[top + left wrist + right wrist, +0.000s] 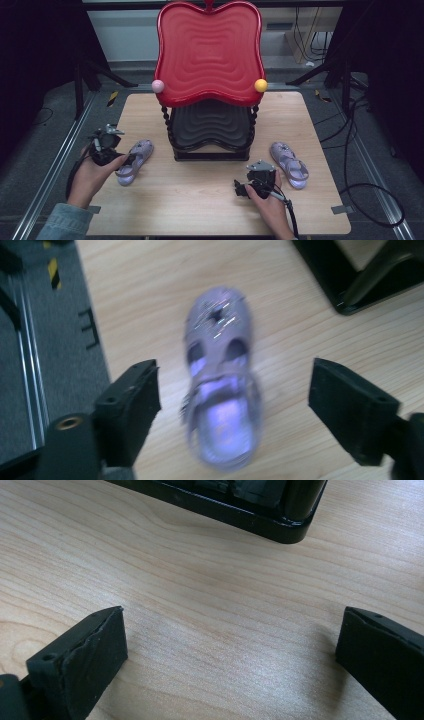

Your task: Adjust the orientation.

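While the left gripper [232,405] hangs with jaws spread wide and nothing pinched, the lilac sandal [220,375] lies flat on the table [150,300] between and just beyond them, heel end nearest. It looks light, soft and bendy, so the firmer heel or sole edge seems the safest hold

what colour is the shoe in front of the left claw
Pale lilac shoe with a glittery toe, clearest in the left gripper view.

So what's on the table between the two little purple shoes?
In the high view, the black foot of the two-tier stand reaches between the left shoe and the right shoe; nearer the person, the right gripper hovers over bare wood.
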{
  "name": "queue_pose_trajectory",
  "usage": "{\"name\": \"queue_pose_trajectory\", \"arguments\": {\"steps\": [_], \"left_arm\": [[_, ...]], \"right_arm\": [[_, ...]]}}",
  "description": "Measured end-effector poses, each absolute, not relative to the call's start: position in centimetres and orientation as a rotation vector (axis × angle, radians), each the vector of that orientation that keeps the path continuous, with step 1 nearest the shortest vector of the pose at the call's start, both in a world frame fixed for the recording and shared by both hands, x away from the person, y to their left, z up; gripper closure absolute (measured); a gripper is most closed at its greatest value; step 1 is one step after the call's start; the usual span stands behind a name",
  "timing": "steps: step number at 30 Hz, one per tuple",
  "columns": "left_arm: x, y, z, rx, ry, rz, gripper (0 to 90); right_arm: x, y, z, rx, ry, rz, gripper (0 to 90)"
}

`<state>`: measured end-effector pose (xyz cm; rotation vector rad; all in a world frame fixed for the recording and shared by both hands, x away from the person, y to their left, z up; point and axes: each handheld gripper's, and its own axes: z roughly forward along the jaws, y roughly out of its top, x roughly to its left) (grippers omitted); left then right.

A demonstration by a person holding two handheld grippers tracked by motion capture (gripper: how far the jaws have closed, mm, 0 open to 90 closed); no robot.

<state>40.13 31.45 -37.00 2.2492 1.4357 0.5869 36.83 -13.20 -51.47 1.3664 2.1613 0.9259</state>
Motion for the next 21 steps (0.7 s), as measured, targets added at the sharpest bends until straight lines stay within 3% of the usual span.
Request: {"name": "queue_pose_trajectory", "arguments": {"steps": [6,11,21], "left_arm": [[40.8,34.4,-38.3,2.281,1.527,0.494,33.6],[42.3,34.6,-40.6,2.401,1.55,0.399,43.9],[43.9,35.2,-43.5,2.463,1.604,0.285,58.8]], "right_arm": [[36.8,-13.2,-51.5,1.366,2.161,0.926,0.4],[36.8,-13.2,-51.5,1.367,2.161,0.926,0.4],[36.9,-13.3,-51.5,1.352,2.165,0.925,0.5]]}}
